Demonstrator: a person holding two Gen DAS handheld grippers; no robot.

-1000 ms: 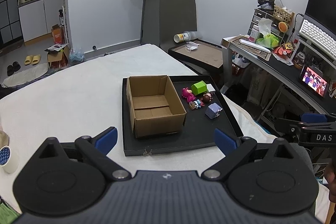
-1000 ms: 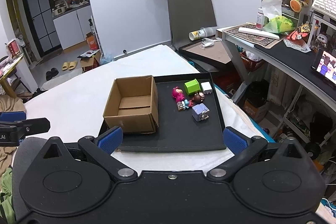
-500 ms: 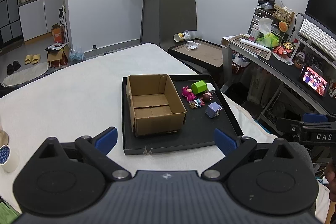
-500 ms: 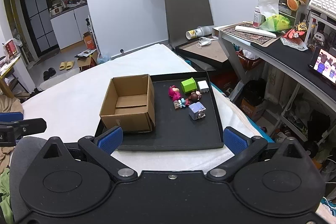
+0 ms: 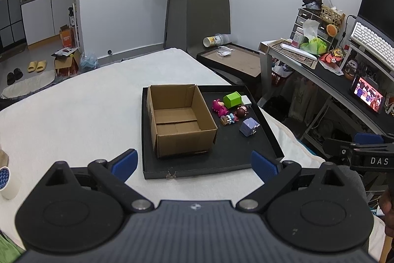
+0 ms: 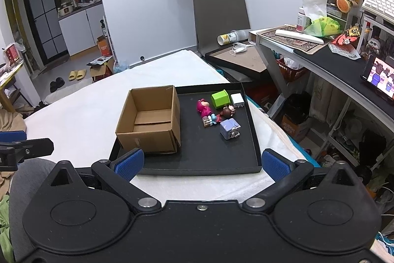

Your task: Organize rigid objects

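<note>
A black tray (image 5: 209, 168) (image 6: 197, 168) lies on the white bed. An empty cardboard box (image 5: 181, 123) (image 6: 150, 122) stands on its left half. Right of the box lie small toys: a pink figure (image 5: 219, 108) (image 6: 204, 107), a green cube (image 5: 232, 99) (image 6: 220, 98), a white charger (image 6: 237, 100), a brown-headed figure (image 6: 227, 112), a small blue figure (image 6: 210, 120) and a lilac cube (image 5: 249, 126) (image 6: 229, 130). My left gripper (image 5: 194, 164) and right gripper (image 6: 202, 163) hover open before the tray's near edge, holding nothing.
A tape roll (image 5: 7, 181) sits at the bed's left edge. A cluttered desk (image 6: 332, 58) with a lit phone screen (image 5: 368, 96) runs along the right. A grey chair (image 5: 208, 19) and a second tray (image 5: 236, 61) stand beyond the bed.
The right gripper has drifted slightly right and forward, so the tray sits more to the left in its view. The left view is nearly unchanged. Both stay open.
</note>
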